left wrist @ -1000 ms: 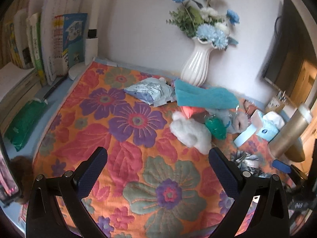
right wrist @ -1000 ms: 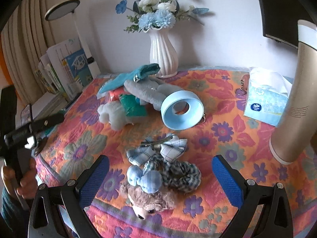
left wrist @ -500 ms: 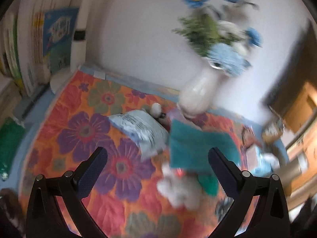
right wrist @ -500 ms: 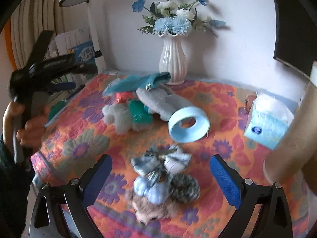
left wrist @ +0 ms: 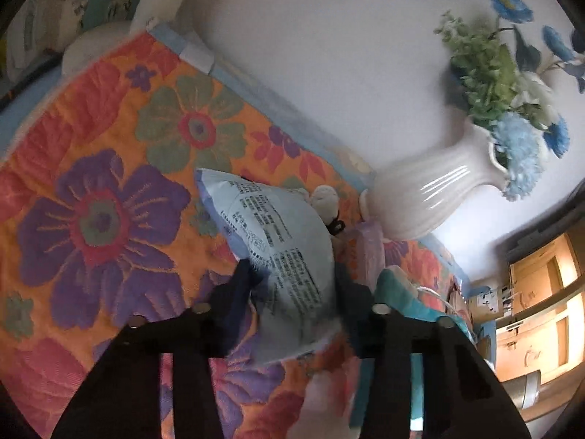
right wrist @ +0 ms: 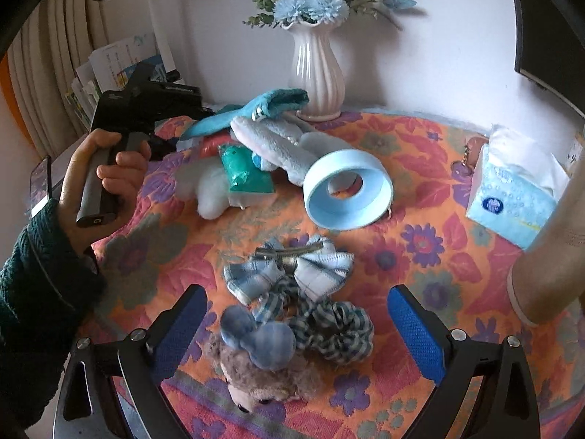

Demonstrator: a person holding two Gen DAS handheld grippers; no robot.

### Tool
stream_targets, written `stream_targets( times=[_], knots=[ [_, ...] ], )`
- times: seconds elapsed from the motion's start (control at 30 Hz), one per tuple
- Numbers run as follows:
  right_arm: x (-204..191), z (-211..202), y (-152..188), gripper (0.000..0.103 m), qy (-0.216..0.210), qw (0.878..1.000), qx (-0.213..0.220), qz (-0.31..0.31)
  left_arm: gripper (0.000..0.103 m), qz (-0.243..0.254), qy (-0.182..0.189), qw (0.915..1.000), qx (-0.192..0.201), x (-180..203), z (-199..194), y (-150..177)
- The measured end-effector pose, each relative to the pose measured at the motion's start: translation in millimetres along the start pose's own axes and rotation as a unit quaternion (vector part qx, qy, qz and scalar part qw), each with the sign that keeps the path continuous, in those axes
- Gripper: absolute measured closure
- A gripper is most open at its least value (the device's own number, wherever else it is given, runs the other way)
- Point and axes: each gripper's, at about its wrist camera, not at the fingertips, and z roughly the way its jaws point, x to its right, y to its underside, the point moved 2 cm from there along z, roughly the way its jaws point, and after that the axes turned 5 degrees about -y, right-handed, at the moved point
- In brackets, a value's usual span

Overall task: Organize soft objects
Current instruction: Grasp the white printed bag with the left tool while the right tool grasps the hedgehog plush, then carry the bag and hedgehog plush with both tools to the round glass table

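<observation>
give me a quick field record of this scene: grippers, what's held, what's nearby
left gripper: closed on the blue packet
right gripper: open, empty, above the scrunchie and plush toy
surface: floral cloth
pile: teal cloth, grey plush, white plush
other: blue ring, vase, tissue box, plaid bow

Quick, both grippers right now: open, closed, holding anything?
Left gripper: jaws closed on the soft pale-blue printed plastic pack.
Right gripper: jaws open, holding nothing, above the blue checked fabric scrunchie.
</observation>
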Motion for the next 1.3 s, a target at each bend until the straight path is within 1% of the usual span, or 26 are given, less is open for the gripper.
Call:
stream_targets(
  times=[0.03,0.1,0.13,0.17,0.27,0.33,0.37,0.4,0.43,0.47,0.5,0.6,0.63,0.7,0.77,0.83,0.9,0.97,1.03,1.1,1.17,1.3],
  knots=[
    [1.4,-0.5,1.6,0.003,-0.002,1.0,0.0,0.001,0.064,0.004,-0.003,1.0,0.006,-0.5,-8.0,2.0],
    [4.0,-4.8,6.0,0.003,-0.012,1.0,0.002,0.007,0.064,0.01,0.004,0.9997,0.022,-1.8,-25.0,5.5],
    [4.6,-5.3,7.9,0.003,-0.017,1.0,0.001,0.012,0.064,0.018,0.006,0.9993,0.033,-1.8,-39.7,11.8],
    [4.3,-5.5,9.7,0.003,-0.026,1.0,-0.002,0.018,0.064,0.026,0.002,0.9988,0.04,-3.3,-48.2,14.4],
    [-3.8,-3.0,13.4,0.004,-0.036,0.999,-0.014,0.024,0.064,0.067,-0.014,0.9959,0.059,-2.3,-79.6,43.6],
    [-12.2,-1.5,15.7,0.015,-0.013,1.0,-0.017,0.013,0.064,0.087,-0.017,0.9939,0.065,-1.6,-93.0,63.2],
    [-17.0,-1.7,17.7,0.027,-0.003,1.0,-0.018,0.004,0.064,0.098,-0.018,0.9928,0.067,-1.6,-97.8,73.1],
    [-19.3,-2.1,19.2,0.035,0.009,1.0,-0.018,-0.002,0.064,0.109,-0.017,0.9916,0.068,-0.9,-101.4,82.8],
    [-22.5,-1.8,21.5,0.037,0.028,0.999,-0.019,-0.01,0.064,0.123,-0.017,0.9898,0.069,1.1,-103.6,93.8],
    [-23.9,-1.6,23.5,0.043,0.032,0.999,-0.02,-0.013,0.064,0.136,-0.015,0.9882,0.069,1.7,-104.2,102.1],
    [-24.4,-2.3,24.9,0.052,0.029,0.999,-0.022,-0.013,0.064,0.146,-0.01,0.987,0.067,3.1,-103.1,110.5],
    [-24.5,-13.8,20.5,0.053,0.009,1.0,-0.008,0.005,0.064,0.157,0.017,0.9861,0.053,7.1,-95.6,122.6],
    [-24.8,-22.5,16.6,0.053,-0.006,1.0,0.003,0.01,0.064,0.163,0.02,0.9849,0.055,9.0,-93.8,125.3],
    [-27.2,-39.4,12.1,0.053,-0.022,0.999,0.023,0.012,0.064,0.178,0.013,0.9816,0.067,11.7,-92.0,129.0],
    [-31.7,-49.0,12.2,0.053,-0.028,0.999,0.032,0.006,0.064,0.182,0.013,0.9806,0.071,11.7,-90.9,134.5],
    [-33.3,-44.1,16.1,0.053,-0.026,0.999,0.022,0.005,0.064,0.176,0.021,0.9817,0.07,7.3,-88.5,135.9],
    [-33.1,-28.6,26.4,0.053,-0.048,0.999,-0.007,0.017,0.064,0.168,0.029,0.9832,0.064,4.3,-88.7,135.2],
    [-31.8,-14.8,35.9,0.053,-0.064,0.997,-0.031,0.029,0.064,0.166,0.04,0.9827,0.072,4.3,-92.8,136.4],
    [-33.4,-7.1,42.8,0.049,-0.064,0.997,-0.037,0.031,0.064,0.164,0.042,0.9832,0.067,4.2,-90.2,135.6],
    [-35.4,-5.0,42.3,0.04,-0.062,0.997,-0.035,0.029,0.064,0.166,0.041,0.9828,0.07,5.1,-89.5,135.6],
    [-38.5,-2.7,41.0,0.039,-0.058,0.997,-0.036,0.03,0.064,0.171,0.04,0.9818,0.073,6.4,-88.3,136.4],
    [-47.4,2.6,42.3,0.039,-0.025,0.999,-0.035,0.008,0.064,0.169,0.05,0.9815,0.075,4.5,-88.6,136.4]
  ],
)
